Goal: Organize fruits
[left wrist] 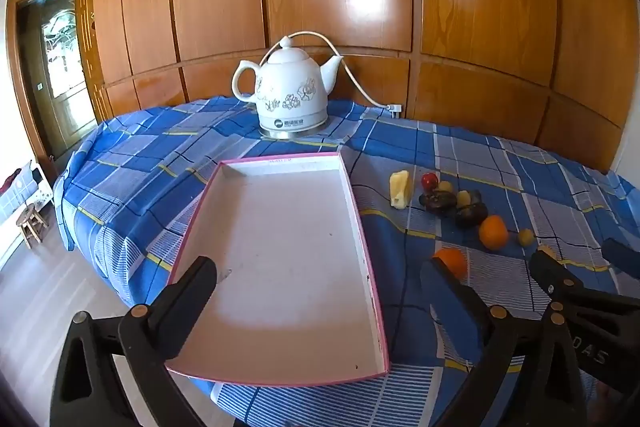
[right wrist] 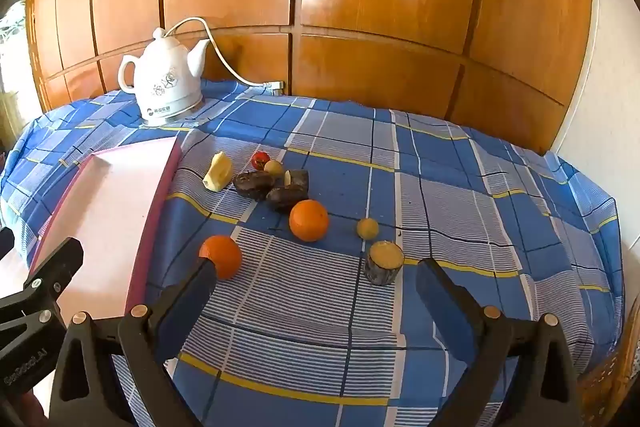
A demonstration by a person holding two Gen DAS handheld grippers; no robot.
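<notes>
An empty white tray with a pink rim (left wrist: 362,227) (right wrist: 154,223) lies on the blue checked cloth. My left gripper (left wrist: 320,275) is open and empty over the tray's near half. To the tray's right lie two oranges (right wrist: 308,220) (right wrist: 221,255), a pale yellow fruit slice (right wrist: 219,172), a red cherry-like fruit (right wrist: 260,160), small yellow-green fruits (right wrist: 367,228), dark brown pieces (right wrist: 256,183) and a cut stub with a yellow top (right wrist: 385,261). My right gripper (right wrist: 316,279) is open and empty, its left finger touching or just in front of the near orange.
A white floral electric kettle (left wrist: 290,93) (right wrist: 166,83) with a loose cord and plug (left wrist: 394,110) stands at the table's back. Wooden wall panels (right wrist: 360,7) rise behind. The table edge drops to the floor at left (left wrist: 48,287), with a small stool (left wrist: 32,225).
</notes>
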